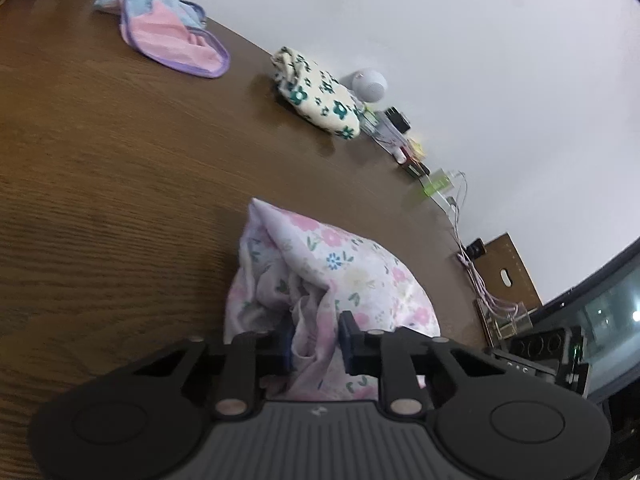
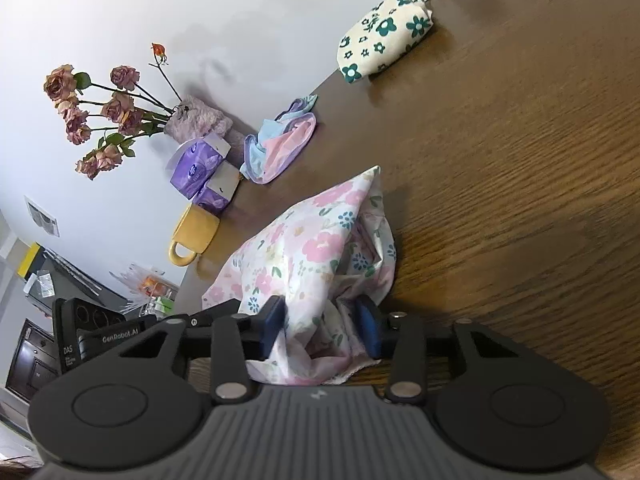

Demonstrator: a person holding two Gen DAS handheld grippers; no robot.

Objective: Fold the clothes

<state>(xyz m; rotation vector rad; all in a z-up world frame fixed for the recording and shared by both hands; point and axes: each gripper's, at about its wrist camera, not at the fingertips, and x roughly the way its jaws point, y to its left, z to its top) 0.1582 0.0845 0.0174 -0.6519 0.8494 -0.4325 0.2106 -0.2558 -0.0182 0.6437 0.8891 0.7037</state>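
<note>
Clearly, only the right wrist view shows the dried roses (image 2: pixel 96 116), the purple tissue packs (image 2: pixel 200 172) and the yellow mug (image 2: pixel 192 236) lying on its side by the wall; only the left wrist view shows the white round speaker (image 1: pixel 370 86) and the cables (image 1: pixel 476 276) at the far edge. Both views carry the pink floral garment (image 1: pixel 332 276) (image 2: pixel 304 248), bunched in a peaked heap on the brown wooden surface (image 1: pixel 100 200) (image 2: pixel 520 160).

Each hand-held gripper tilts downward toward the cloth. The left hand-held gripper (image 1: pixel 314 340) is clenched on a fold of the floral garment, cloth pinched between its pads. The right hand-held gripper (image 2: pixel 320 328) likewise grasps a gathered fold at the garment's other side.

Further off lie a pink-and-blue garment (image 1: pixel 172 36) (image 2: pixel 280 144) in a loose heap and a cream garment with green flowers (image 1: pixel 316 96) (image 2: pixel 384 40), folded, well apart from the one held. Bunched cloth hides the pads' inner faces.
</note>
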